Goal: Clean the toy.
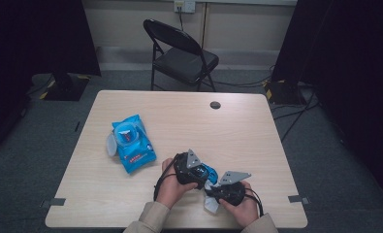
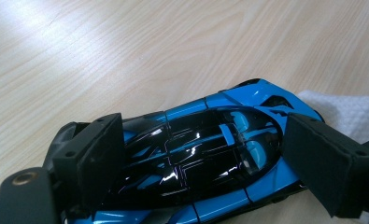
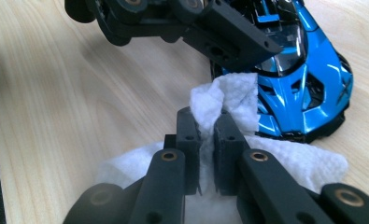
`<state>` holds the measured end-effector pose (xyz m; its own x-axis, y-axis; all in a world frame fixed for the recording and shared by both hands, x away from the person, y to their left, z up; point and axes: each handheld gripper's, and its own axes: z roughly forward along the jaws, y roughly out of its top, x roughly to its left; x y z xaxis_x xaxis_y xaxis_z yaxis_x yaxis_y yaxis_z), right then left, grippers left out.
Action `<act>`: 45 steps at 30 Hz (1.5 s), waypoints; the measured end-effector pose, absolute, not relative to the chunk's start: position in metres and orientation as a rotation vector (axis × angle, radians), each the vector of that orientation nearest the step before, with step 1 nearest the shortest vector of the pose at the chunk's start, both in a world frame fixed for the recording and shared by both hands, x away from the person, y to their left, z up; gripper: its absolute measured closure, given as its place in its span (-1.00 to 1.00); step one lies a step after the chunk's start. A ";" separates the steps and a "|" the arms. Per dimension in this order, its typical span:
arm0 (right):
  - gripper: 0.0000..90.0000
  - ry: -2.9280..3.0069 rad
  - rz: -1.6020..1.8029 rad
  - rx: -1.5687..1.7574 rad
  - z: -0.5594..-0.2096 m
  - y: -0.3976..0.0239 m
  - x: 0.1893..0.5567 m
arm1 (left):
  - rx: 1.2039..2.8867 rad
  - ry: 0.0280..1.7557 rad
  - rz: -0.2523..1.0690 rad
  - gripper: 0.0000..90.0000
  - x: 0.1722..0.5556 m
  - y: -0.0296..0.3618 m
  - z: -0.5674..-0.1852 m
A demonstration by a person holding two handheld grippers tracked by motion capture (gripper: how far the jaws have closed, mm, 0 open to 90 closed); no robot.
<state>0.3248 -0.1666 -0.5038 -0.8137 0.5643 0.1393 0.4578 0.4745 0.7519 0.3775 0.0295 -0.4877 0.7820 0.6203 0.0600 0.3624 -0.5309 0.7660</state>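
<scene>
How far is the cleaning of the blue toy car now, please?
Done: the wipes pack lies with its lid open, and one white wipe is out. In hand: the left gripper clamps the blue toy car across its body, and the right gripper pinches the wipe against the car's front. Left: wiping the remaining bodywork; how clean it is I cannot tell.

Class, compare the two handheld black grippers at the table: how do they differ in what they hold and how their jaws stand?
The left gripper grips the blue and black toy car by its sides, jaws wide; the right gripper pinches a white wipe, jaws nearly together. The left gripper's load is rigid and glossy; the right gripper's is soft and crumpled. Both are black, two-jawed and hand-held.
</scene>
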 end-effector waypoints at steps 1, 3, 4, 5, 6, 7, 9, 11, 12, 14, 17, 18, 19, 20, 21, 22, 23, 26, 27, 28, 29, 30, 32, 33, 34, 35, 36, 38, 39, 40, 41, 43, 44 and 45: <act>0.86 2.585 1.263 0.900 -0.504 -0.166 0.325 | 2.181 0.726 0.419 -0.71 0.378 0.029 -0.488; 0.86 2.597 1.284 0.880 -0.505 -0.164 0.324 | 2.185 0.725 0.423 -0.71 0.377 0.029 -0.487; 0.86 2.604 1.296 0.875 -0.505 -0.163 0.324 | 2.187 0.727 0.421 -0.71 0.377 0.029 -0.487; 0.86 2.607 1.306 0.872 -0.506 -0.162 0.324 | 2.186 0.729 0.418 -0.71 0.377 0.028 -0.487; 0.86 2.612 1.306 0.862 -0.506 -0.160 0.323 | 2.187 0.727 0.419 -0.71 0.377 0.028 -0.487; 0.86 2.623 1.305 0.852 -0.505 -0.158 0.323 | 2.186 0.727 0.419 -0.71 0.377 0.027 -0.487; 0.86 2.632 1.309 0.840 -0.505 -0.155 0.321 | 2.187 0.727 0.418 -0.71 0.377 0.027 -0.487; 0.85 2.640 1.319 0.824 -0.503 -0.153 0.319 | 2.187 0.726 0.418 -0.71 0.377 0.028 -0.487; 0.85 2.641 1.324 0.822 -0.501 -0.153 0.319 | 2.187 0.726 0.418 -0.71 0.377 0.028 -0.487; 0.85 2.630 1.323 0.836 -0.497 -0.156 0.319 | 2.186 0.725 0.419 -0.71 0.377 0.028 -0.487; 0.85 2.597 1.354 0.849 -0.489 -0.166 0.320 | 2.181 0.725 0.419 -0.71 0.377 0.028 -0.488; 0.85 2.585 1.363 0.856 -0.487 -0.169 0.320 | 2.182 0.725 0.419 -0.71 0.377 0.028 -0.488; 0.85 2.568 1.369 0.870 -0.485 -0.173 0.321 | 2.178 0.729 0.418 -0.71 0.377 0.028 -0.488; 0.85 2.549 1.380 0.883 -0.482 -0.178 0.323 | 2.180 0.729 0.415 -0.71 0.377 0.028 -0.488; 0.85 2.530 1.384 0.895 -0.480 -0.183 0.325 | 2.185 0.724 0.415 -0.71 0.377 0.028 -0.487; 0.85 2.502 1.389 0.922 -0.479 -0.189 0.328 | 2.186 0.724 0.416 -0.71 0.377 0.028 -0.487; 0.85 2.486 1.395 0.938 -0.478 -0.193 0.330 | 2.187 0.724 0.416 -0.71 0.377 0.028 -0.487; 0.85 2.433 1.381 0.985 -0.479 -0.203 0.337 | 2.184 0.725 0.416 -0.71 0.377 0.028 -0.487; 0.85 2.422 1.372 0.998 -0.480 -0.206 0.339 | 2.184 0.724 0.417 -0.71 0.377 0.028 -0.487; 0.85 2.409 1.360 1.026 -0.483 -0.208 0.342 | 2.184 0.724 0.418 -0.71 0.377 0.028 -0.487; 0.85 2.402 1.351 1.036 -0.485 -0.209 0.344 | 2.183 0.724 0.418 -0.71 0.377 0.028 -0.488; 0.84 2.394 1.336 1.047 -0.488 -0.211 0.347 | 2.184 0.723 0.419 -0.71 0.377 0.028 -0.487; 0.84 2.374 1.306 1.088 -0.494 -0.215 0.352 | 2.186 0.725 0.418 -0.71 0.377 0.027 -0.487; 0.84 2.367 1.283 1.103 -0.497 -0.216 0.355 | 2.185 0.725 0.417 -0.71 0.377 0.027 -0.487; 0.84 2.358 1.256 1.114 -0.499 -0.217 0.356 | 2.186 0.726 0.417 -0.71 0.377 0.027 -0.487; 0.84 2.352 1.219 1.129 -0.502 -0.218 0.359 | 2.184 0.726 0.416 -0.71 0.376 0.027 -0.487; 0.84 2.354 1.223 1.147 -0.505 -0.219 0.361 | 2.183 0.724 0.417 -0.71 0.376 0.027 -0.487; 0.84 2.350 1.211 1.164 -0.507 -0.218 0.364 | 2.180 0.725 0.416 -0.71 0.376 0.027 -0.488; 0.83 2.351 1.207 1.151 -0.507 -0.216 0.364 | 2.180 0.724 0.416 -0.71 0.376 0.027 -0.488; 0.81 2.357 1.193 1.147 -0.507 -0.215 0.365 | 2.180 0.724 0.416 -0.71 0.376 0.027 -0.488; 0.78 2.356 1.182 1.148 -0.506 -0.214 0.365 | 2.182 0.722 0.416 -0.71 0.376 0.027 -0.488; 0.66 2.358 1.171 1.136 -0.505 -0.213 0.365 | 2.181 0.724 0.415 -0.71 0.376 0.027 -0.488; 0.58 2.363 1.166 1.135 -0.505 -0.212 0.365 | 2.183 0.722 0.416 -0.71 0.376 0.027 -0.488; 0.49 2.364 1.152 1.134 -0.504 -0.212 0.365 | 2.184 0.721 0.415 -0.71 0.376 0.027 -0.487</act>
